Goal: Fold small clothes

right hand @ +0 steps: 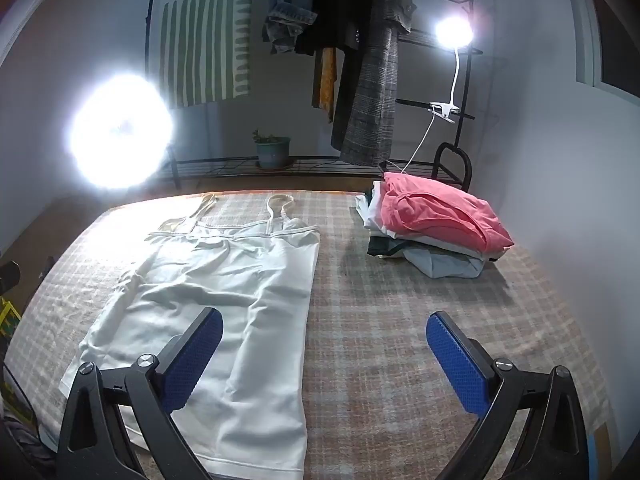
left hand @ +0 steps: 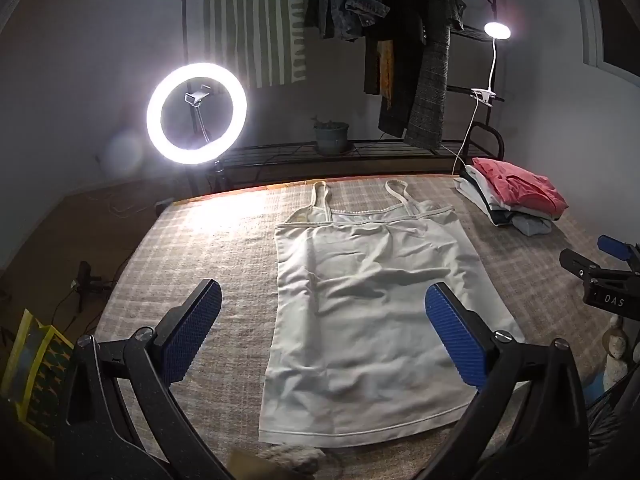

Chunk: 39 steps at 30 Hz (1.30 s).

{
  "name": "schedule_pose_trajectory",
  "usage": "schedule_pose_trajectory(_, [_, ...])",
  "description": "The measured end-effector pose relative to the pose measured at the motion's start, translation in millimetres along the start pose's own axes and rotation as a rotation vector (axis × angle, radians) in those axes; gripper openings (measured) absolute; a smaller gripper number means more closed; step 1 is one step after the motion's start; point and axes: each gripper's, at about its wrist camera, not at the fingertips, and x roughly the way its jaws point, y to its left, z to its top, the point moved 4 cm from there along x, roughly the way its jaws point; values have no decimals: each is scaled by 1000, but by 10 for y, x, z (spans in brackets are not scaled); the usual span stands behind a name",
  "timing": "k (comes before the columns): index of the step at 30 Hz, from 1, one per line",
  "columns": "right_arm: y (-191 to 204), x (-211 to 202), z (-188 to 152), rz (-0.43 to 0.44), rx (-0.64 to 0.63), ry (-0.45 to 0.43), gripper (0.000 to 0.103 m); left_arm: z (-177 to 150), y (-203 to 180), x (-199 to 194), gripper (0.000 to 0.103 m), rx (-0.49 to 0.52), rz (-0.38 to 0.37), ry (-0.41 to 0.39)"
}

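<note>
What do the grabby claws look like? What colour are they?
The left gripper and the right gripper look the same: black plastic arms with silver screw heads, and flat jaws covered in bumpy blue rubber. Seen from the left wrist camera, the right one's black body has white letters, "DAS".

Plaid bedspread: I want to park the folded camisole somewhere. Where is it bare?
Bare plaid lies between the white camisole and the clothes stack, under the open right gripper, and left of the camisole toward the ring light. The far right corner is crowded.
</note>
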Motion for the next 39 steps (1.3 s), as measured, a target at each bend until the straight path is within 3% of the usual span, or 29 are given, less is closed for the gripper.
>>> schedule_pose_trajectory(3, [7,13,0,7,10,-9,103,17,-37,-76,103,20,57,-46])
schedule_pose_trajectory(39, [132,58,-2,8,-21,11,103,7,35,-120,103,-9,59,-50])
